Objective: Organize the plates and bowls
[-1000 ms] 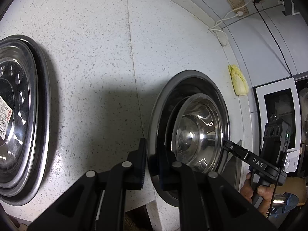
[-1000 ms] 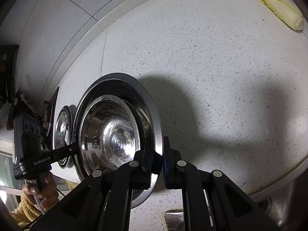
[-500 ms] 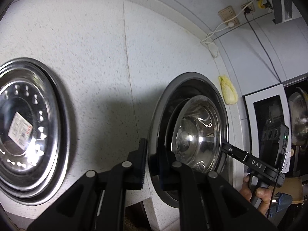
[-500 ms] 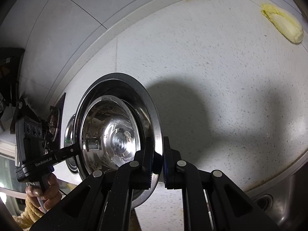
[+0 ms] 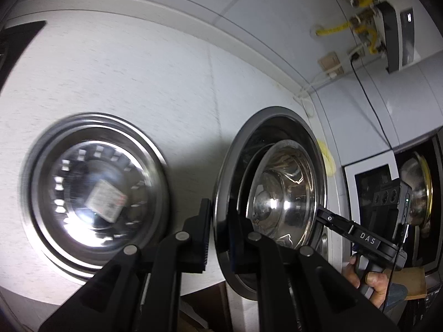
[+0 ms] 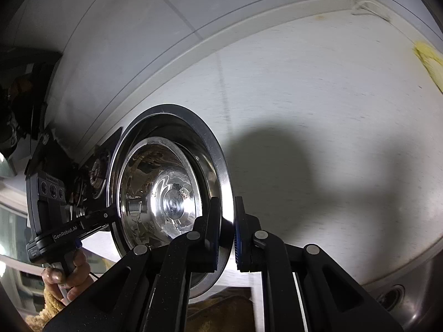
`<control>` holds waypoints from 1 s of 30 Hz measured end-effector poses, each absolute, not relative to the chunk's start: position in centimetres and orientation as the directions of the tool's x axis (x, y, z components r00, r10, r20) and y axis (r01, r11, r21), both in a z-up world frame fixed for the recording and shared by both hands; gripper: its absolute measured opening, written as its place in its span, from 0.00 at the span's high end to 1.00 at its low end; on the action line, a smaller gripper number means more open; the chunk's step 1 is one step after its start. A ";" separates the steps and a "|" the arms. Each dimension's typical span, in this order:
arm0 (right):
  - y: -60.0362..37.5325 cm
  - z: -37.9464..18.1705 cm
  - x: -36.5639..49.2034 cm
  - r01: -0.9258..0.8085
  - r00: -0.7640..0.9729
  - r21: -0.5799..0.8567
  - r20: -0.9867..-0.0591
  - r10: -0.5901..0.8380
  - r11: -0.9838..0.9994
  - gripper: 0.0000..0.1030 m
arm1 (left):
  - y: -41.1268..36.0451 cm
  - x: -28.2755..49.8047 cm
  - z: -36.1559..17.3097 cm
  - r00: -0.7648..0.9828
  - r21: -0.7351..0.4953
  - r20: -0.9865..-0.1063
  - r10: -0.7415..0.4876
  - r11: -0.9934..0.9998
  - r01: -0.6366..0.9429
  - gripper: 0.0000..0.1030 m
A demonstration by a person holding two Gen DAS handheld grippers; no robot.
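A steel plate [image 5: 235, 149] with a smaller steel bowl [image 5: 288, 193] in it is held above the white speckled counter between both grippers. My left gripper [image 5: 220, 221] is shut on the plate's rim at one side. My right gripper [image 6: 227, 221] is shut on the opposite rim [image 6: 221, 171]; the bowl [image 6: 160, 193] shows inside. A stack of steel plates [image 5: 94, 191] with a paper label lies on the counter to the left in the left wrist view.
A yellow cloth [image 6: 432, 63] lies near the back wall. A microwave [image 5: 368, 182] stands at the right with a pot beside it. Wall sockets and cables [image 5: 329, 65] are above. A sink [image 6: 393, 301] lies at the counter's right end.
Both grippers have carried the plate and bowl leftward and up. The labelled plate stack has come further into the left wrist view, and more of the back wall shows.
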State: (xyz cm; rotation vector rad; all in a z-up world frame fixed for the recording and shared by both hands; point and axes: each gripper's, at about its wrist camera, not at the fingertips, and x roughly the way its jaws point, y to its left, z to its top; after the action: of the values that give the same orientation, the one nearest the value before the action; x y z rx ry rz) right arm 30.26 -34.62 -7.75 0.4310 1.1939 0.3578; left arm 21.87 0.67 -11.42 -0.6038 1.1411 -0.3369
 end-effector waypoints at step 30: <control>-17.9 -7.8 29.8 -0.065 0.268 0.476 -0.838 0.475 0.877 0.92 | 18.6 18.7 -12.5 0.410 -0.661 -0.713 -0.569 0.740 -0.123 0.91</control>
State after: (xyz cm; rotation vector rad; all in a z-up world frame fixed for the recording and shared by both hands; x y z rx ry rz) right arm 29.77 -17.85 -7.77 0.3828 1.2543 0.3762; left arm 18.73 18.61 -12.47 -0.7163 1.1353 -0.3129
